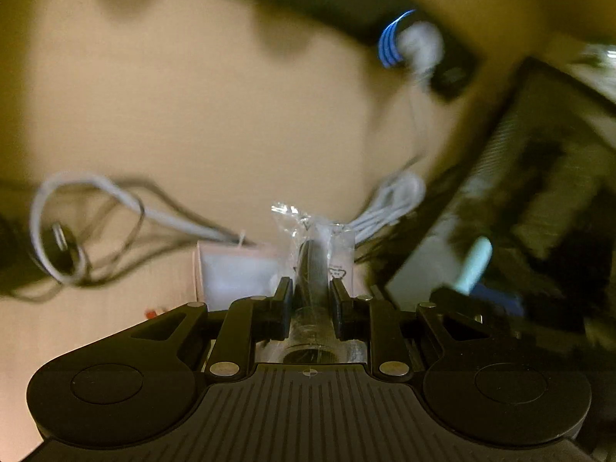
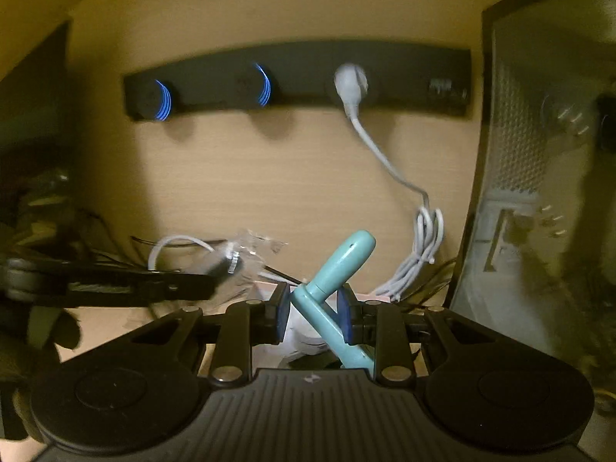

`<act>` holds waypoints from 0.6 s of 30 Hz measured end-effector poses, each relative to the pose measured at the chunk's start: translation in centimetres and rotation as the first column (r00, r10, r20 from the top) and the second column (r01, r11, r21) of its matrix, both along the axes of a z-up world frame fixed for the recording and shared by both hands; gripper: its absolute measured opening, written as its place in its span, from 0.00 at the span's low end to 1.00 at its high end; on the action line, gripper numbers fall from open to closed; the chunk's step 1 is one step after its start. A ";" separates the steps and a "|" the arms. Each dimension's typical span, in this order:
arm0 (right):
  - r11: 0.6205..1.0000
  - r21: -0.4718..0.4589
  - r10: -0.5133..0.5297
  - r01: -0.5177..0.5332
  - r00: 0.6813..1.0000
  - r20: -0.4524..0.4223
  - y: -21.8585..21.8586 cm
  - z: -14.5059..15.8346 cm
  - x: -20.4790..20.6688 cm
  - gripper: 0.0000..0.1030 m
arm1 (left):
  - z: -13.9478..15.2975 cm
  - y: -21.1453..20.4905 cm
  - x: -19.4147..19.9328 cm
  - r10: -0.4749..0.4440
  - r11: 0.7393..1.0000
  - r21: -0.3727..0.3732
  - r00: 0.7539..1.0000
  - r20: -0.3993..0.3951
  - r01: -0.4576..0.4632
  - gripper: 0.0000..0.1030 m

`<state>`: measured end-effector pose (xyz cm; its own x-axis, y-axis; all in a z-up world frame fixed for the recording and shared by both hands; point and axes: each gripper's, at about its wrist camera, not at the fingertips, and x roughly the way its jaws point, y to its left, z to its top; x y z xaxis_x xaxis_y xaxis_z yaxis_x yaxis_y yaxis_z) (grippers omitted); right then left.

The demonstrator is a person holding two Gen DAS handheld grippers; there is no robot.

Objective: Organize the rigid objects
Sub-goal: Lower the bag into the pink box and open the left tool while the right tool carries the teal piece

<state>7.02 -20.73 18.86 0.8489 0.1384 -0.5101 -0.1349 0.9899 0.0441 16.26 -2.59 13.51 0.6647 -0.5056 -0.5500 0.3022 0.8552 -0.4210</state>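
Teal handle piece [image 2: 340, 269] is sitting tilted between the right tool's [image 2: 313, 313] blue pads, clenched and lifted off the desk [image 2: 269, 177], likely for carrying to a sorting spot. Left tool [image 1: 311, 300] is gripping a dark cylinder in clear wrap [image 1: 313, 265] the same way, above a white box [image 1: 235, 273] and loose cables [image 1: 96, 208].
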 end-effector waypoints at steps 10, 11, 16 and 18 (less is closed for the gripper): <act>0.999 -0.003 -0.034 0.034 0.964 -0.263 0.3 -9.3 6.5 0.26 | -6.3 -2.4 5.4 0.044 0.987 0.160 0.991 -0.124 -0.024 0.27; 1.000 -0.007 -0.021 0.019 0.954 -0.299 0.5 -10.0 6.6 0.27 | -5.8 -1.9 5.2 0.035 0.991 0.134 0.993 -0.112 -0.020 0.27; 0.996 -0.091 -0.017 -0.007 0.966 -0.258 1.2 -10.3 4.1 0.57 | -2.9 2.0 2.6 0.068 0.996 0.053 0.998 -0.001 -0.068 0.27; 0.994 -0.110 -0.007 -0.017 0.978 -0.210 1.4 -9.5 2.6 0.59 | -2.5 4.3 1.2 0.135 0.989 0.052 0.991 0.015 -0.136 0.27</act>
